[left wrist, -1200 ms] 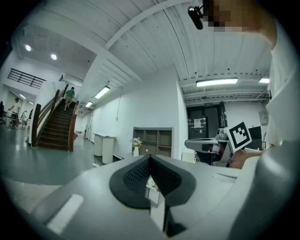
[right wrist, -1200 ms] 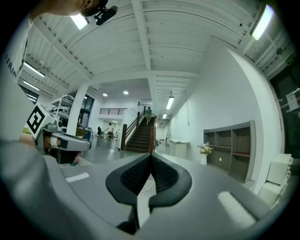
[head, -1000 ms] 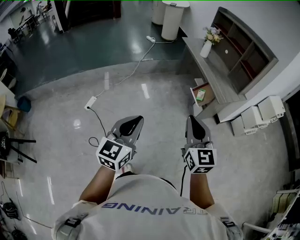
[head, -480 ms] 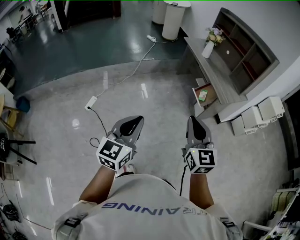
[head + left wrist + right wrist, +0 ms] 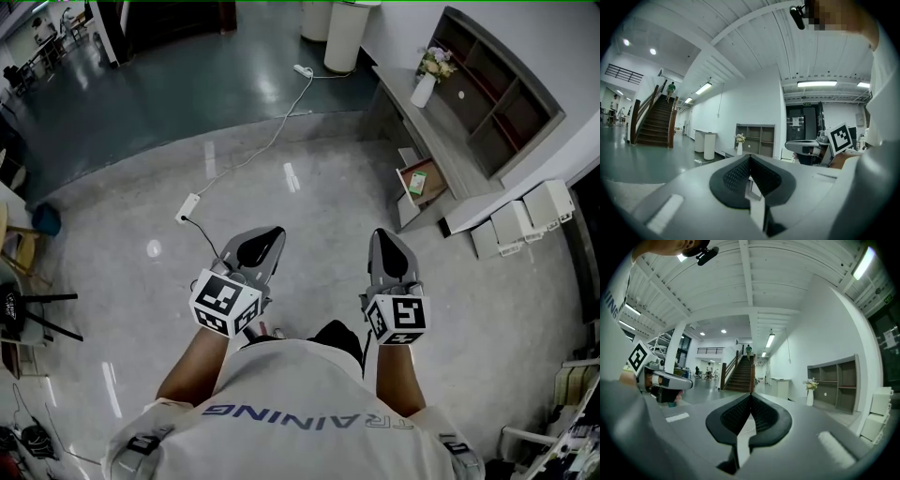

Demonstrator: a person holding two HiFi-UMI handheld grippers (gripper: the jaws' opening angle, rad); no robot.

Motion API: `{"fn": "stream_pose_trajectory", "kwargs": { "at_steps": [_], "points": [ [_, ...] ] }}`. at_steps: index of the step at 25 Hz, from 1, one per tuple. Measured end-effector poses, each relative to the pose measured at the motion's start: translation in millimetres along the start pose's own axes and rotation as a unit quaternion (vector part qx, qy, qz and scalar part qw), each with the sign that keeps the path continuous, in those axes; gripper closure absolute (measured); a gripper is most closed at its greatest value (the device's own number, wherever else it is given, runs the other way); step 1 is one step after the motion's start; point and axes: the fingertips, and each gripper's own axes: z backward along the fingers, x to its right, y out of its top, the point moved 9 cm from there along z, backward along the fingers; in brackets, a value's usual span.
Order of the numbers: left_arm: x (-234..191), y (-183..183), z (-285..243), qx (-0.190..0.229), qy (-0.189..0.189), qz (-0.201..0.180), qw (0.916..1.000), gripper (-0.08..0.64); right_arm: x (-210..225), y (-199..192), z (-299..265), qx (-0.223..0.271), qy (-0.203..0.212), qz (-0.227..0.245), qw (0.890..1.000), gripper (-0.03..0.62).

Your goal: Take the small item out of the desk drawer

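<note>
while grey left gripper [image 5: 270,234] and grey right gripper [image 5: 384,236] are clenched empty at centre, approach step; next reach open wooden desk drawer [image 5: 433,191] upper right, unclench for small green item [image 5: 421,177].

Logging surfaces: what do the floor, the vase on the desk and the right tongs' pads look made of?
Floor: grey polished stone or concrete, glossy; lights reflect in it. Vase: white, smooth, probably ceramic; too small to be sure. Right tongs, pads: black, matte, likely rubber; dotted texture.
</note>
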Motion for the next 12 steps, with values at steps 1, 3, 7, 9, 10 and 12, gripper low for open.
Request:
{"fn": "stream_pose_trajectory", "kwargs": {
  "at_steps": [1, 3, 7, 9, 10, 12],
  "points": [
    [-3, 0, -1, 0.0, -0.004, 0.002, 1.0, 0.561, -1, -1, -2, -0.005, -0.001, 0.001, 1.0, 0.577],
    [-7, -2, -6, -0.001, -0.011, 0.003, 0.9999, 0.561, 1, -2, -4, -0.012, -0.007, 0.002, 1.0, 0.577],
    [-13, -5, -24, -0.004, -0.018, 0.008, 0.9998, 0.561, 17, -8, -16, -0.026, -0.021, -0.004, 0.999, 0.577],
    [-20, -6, -32, -0.005, -0.015, 0.007, 0.9998, 0.561, 23, -11, -29, -0.03, -0.021, -0.005, 0.999, 0.577],
    [-25, -6, -35, -0.006, -0.012, 0.007, 0.9999, 0.561, 25, -12, -37, -0.031, -0.018, -0.005, 0.999, 0.577],
    [-38, -5, -44, -0.007, -0.002, 0.01, 0.9999, 0.561, 29, -12, -55, -0.03, -0.011, -0.001, 0.999, 0.577]
  ]
}}
